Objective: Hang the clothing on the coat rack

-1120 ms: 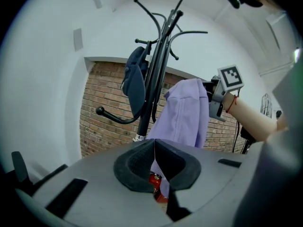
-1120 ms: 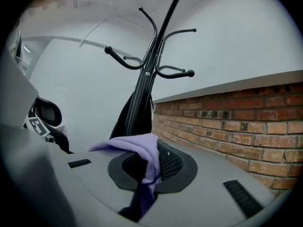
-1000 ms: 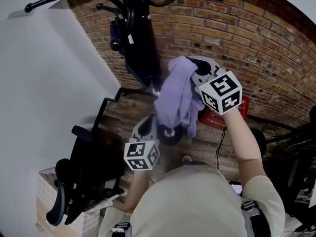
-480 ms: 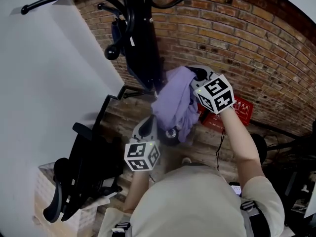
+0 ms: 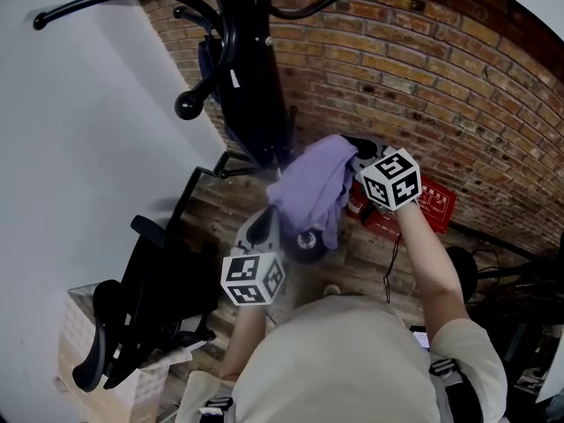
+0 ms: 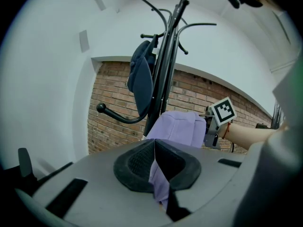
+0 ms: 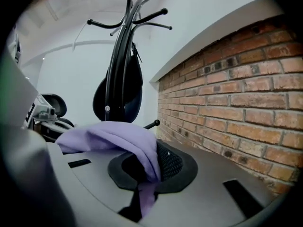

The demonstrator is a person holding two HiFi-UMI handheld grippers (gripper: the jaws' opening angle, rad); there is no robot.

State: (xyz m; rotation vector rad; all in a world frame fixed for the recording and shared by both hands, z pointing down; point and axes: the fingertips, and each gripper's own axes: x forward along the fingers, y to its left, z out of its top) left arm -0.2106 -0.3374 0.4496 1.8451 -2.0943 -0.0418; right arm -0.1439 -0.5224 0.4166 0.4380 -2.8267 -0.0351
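Note:
A lilac garment (image 5: 310, 189) hangs in the air between my two grippers, just right of the black coat rack (image 5: 251, 69). My right gripper (image 5: 357, 152) is shut on the garment's upper edge; cloth (image 7: 124, 141) runs down between its pads. Lower down, my left gripper (image 5: 280, 227) is shut on the garment's lower part, and lilac cloth (image 6: 161, 171) is pinched between its jaws. The rack's pole (image 6: 163, 74) and curved hooks rise ahead, with a dark blue bag (image 6: 141, 77) hung on one hook. The same rack (image 7: 120, 56) shows in the right gripper view.
A brick wall (image 5: 458, 86) stands behind the rack and a white wall (image 5: 79, 139) to the left. A black office chair (image 5: 150, 307) is at lower left, over a box (image 5: 79, 359). A red box (image 5: 423, 203) lies at the wall's foot. The person's torso (image 5: 352, 359) fills the bottom.
My right gripper has dropped lower and slightly left with the garment, which now bunches closer to the rack's base. The left gripper has stayed put.

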